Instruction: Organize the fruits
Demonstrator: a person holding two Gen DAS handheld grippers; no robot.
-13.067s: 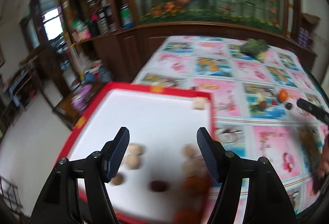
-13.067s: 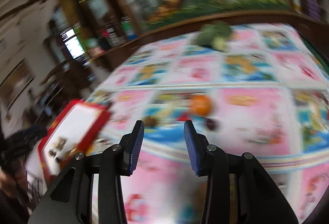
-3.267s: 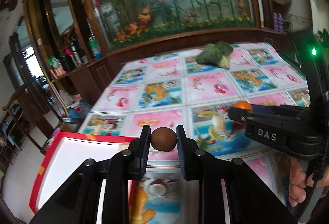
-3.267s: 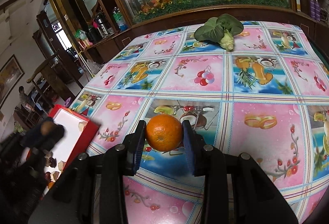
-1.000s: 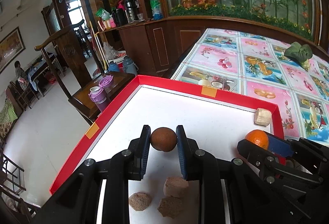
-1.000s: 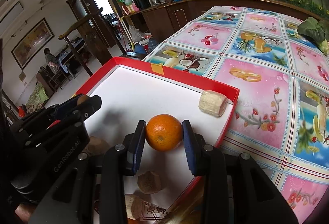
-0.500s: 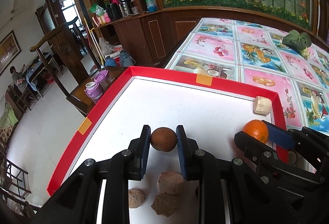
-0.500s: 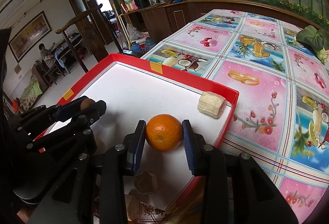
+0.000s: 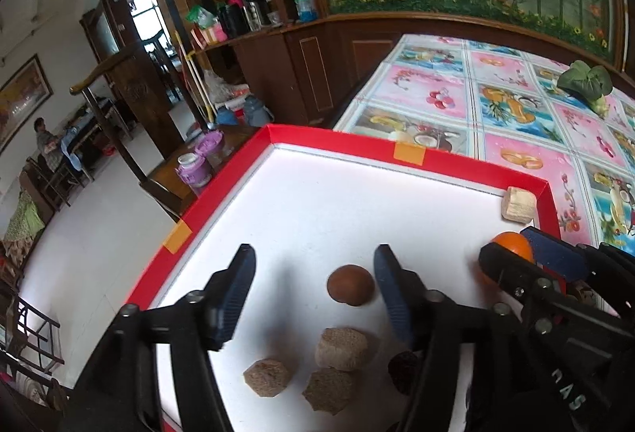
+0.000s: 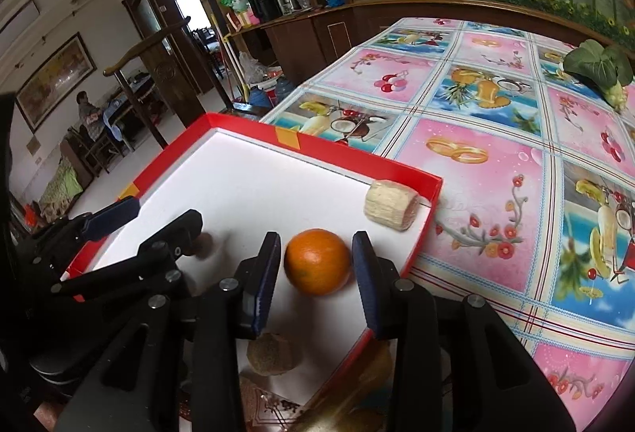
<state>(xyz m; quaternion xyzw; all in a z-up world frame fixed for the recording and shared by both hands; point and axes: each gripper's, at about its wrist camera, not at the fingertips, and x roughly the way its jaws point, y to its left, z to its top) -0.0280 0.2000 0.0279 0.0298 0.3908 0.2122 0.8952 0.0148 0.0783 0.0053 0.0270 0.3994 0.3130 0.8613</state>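
Your left claw (image 9: pixel 313 293) gapes above the brown fruit (image 9: pixel 351 285) while your right claw (image 10: pixel 317 269), parted, flanks the orange (image 10: pixel 317 261), which could roll around the tray (image 10: pixel 412 249).

Dark wooden cabinets (image 9: pixel 325 67), white floor (image 9: pixel 99 253)

My left wrist camera looks forward and down along its fingers, close over the near left part of the red-rimmed tray (image 9: pixel 222 190), facing the far cabinet wall. My right wrist camera sits close over the tray's (image 10: pixel 401 170) right side, angled the same way. Both views share the tray's white floor, the corn piece (image 9: pixel 519 204) (image 10: pixel 391 206) in its far right corner, the patterned tablecloth (image 9: pixel 512 106) (image 10: pixel 484 122), and each other's gripper.
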